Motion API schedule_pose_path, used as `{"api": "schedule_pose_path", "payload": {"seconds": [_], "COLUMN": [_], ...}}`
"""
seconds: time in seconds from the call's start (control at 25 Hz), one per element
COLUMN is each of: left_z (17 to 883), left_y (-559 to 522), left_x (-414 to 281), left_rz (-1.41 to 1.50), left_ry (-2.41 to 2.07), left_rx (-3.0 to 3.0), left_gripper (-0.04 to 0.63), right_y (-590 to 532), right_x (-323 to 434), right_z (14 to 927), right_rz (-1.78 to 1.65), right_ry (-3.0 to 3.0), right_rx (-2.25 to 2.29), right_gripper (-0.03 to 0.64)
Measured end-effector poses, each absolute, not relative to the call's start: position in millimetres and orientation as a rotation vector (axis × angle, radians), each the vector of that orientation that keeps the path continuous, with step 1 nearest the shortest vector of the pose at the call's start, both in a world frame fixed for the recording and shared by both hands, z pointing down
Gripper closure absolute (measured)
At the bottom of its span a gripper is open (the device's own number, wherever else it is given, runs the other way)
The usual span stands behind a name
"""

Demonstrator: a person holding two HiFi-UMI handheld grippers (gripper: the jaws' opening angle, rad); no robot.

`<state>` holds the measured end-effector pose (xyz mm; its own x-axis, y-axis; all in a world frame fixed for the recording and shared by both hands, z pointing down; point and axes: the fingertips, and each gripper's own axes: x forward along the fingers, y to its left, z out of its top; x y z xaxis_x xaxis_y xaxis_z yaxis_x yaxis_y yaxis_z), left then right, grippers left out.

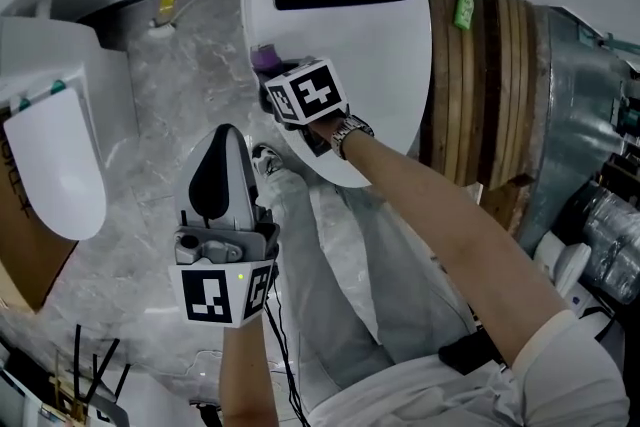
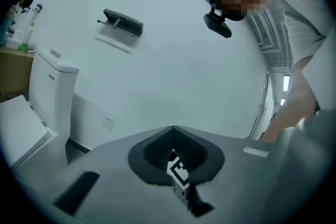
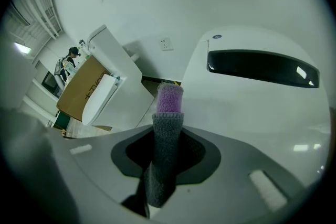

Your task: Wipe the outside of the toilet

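Observation:
The white toilet [image 1: 350,45] stands with its lid down, a black slot near the lid's back edge. My right gripper [image 1: 272,75] is at the lid's left rim, shut on a grey and purple cloth [image 1: 264,58]. In the right gripper view the cloth [image 3: 169,113] stands up between the jaws of the right gripper [image 3: 168,131], beside the toilet lid [image 3: 252,107]. My left gripper [image 1: 222,140] hangs low over the marble floor, left of the toilet, jaws together and holding nothing. The left gripper [image 2: 174,131] points at a bare white wall.
A second toilet [image 1: 55,165] stands at the left beside a cardboard box [image 1: 30,245]. Stacked wooden boards [image 1: 480,85] and a foil-wrapped duct [image 1: 580,95] crowd the toilet's right side. The person's shoe [image 1: 268,160] is on the floor before the bowl.

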<state>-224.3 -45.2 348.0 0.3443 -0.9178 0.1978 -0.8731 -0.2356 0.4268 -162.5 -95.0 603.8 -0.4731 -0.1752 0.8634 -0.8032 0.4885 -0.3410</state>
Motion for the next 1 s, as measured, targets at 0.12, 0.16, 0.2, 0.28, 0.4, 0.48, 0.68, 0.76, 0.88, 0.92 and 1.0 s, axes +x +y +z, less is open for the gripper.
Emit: {"api": "schedule_pose_path", "payload": {"seconds": [0.12, 0.16, 0.2, 0.28, 0.4, 0.48, 0.68, 0.76, 0.88, 0.92, 1.0], "left_z": [353, 356, 360, 363, 359, 358, 351, 349, 348, 347, 345], "left_y": [-49, -50, -50, -52, -56, -59, -69, -72, -74, -75, -75], "left_x": [-203, -196, -188, -165, -126, -104, -51, -33, -10, -3, 11], "left_rz": [-0.115, -0.110, -0.103, -0.091, -0.095, -0.096, -0.081, -0.068, -0.053, -0.057, -0.068], "left_ry": [-1.551, -1.549, -1.547, -1.535, -1.506, -1.492, -1.458, -1.448, -1.449, -1.453, -1.460], "left_rx": [2.161, 2.159, 2.155, 2.154, 2.175, 2.183, 2.219, 2.235, 2.239, 2.237, 2.232], "left_gripper": [0.591, 0.591, 0.591, 0.591, 0.591, 0.591, 0.591, 0.591, 0.591, 0.591, 0.591], "right_y": [-95, -95, -94, -92, -93, -95, -104, -109, -114, -116, -119], "right_x": [-142, -135, -128, -108, -66, -35, 47, 80, 127, 142, 169], "right_z": [606, 606, 607, 608, 608, 609, 609, 610, 612, 612, 614], "right_rz": [0.992, 0.994, 0.990, 0.975, 0.997, 1.020, 1.049, 1.066, 1.091, 1.091, 1.089], "right_ry": [-1.959, -1.960, -1.961, -1.960, -1.940, -1.923, -1.890, -1.868, -1.833, -1.822, -1.801], "right_rx": [0.808, 0.809, 0.804, 0.785, 0.800, 0.827, 0.905, 0.953, 1.013, 1.027, 1.053], "right_gripper": [0.522, 0.522, 0.522, 0.522, 0.523, 0.522, 0.522, 0.522, 0.520, 0.520, 0.520]}}
